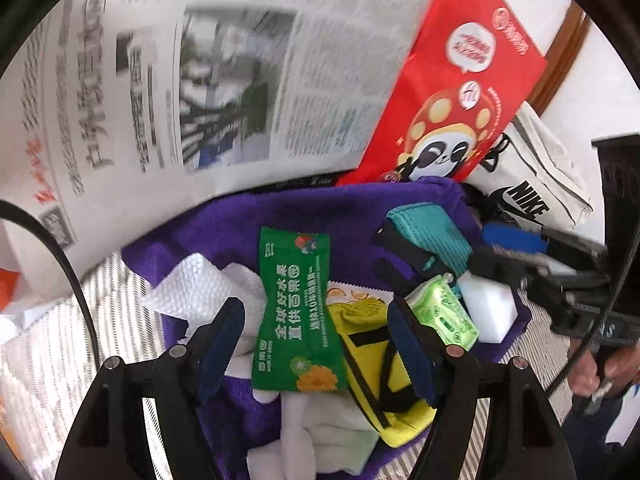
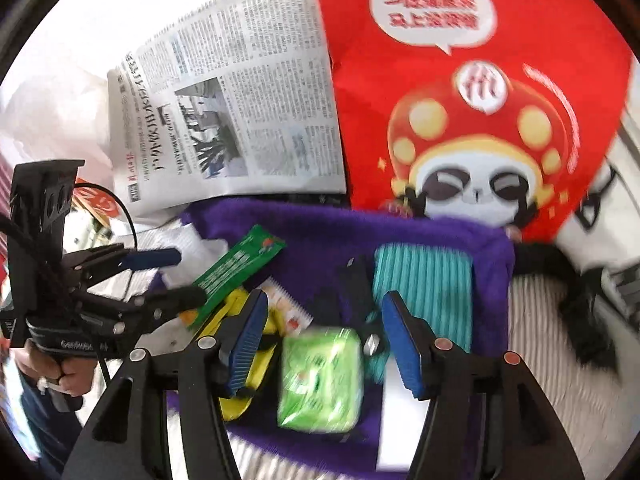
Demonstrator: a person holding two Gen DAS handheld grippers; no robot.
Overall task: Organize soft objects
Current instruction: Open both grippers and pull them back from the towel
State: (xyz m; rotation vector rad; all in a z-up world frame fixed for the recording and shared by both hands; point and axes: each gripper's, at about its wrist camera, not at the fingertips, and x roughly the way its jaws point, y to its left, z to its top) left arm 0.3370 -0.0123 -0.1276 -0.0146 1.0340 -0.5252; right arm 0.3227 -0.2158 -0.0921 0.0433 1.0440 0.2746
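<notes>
Crinkling glossy green packet point(image 1: 298, 312) on fuzzy purple towel point(image 1: 224, 228).

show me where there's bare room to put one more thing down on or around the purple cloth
Bare purple cloth lies along its far edge, between the green sachet and the teal pouch. Striped surface right of the cloth is free up to the black strap. The near middle is crowded: yellow pouch, green tissue pack, white tissues.
</notes>
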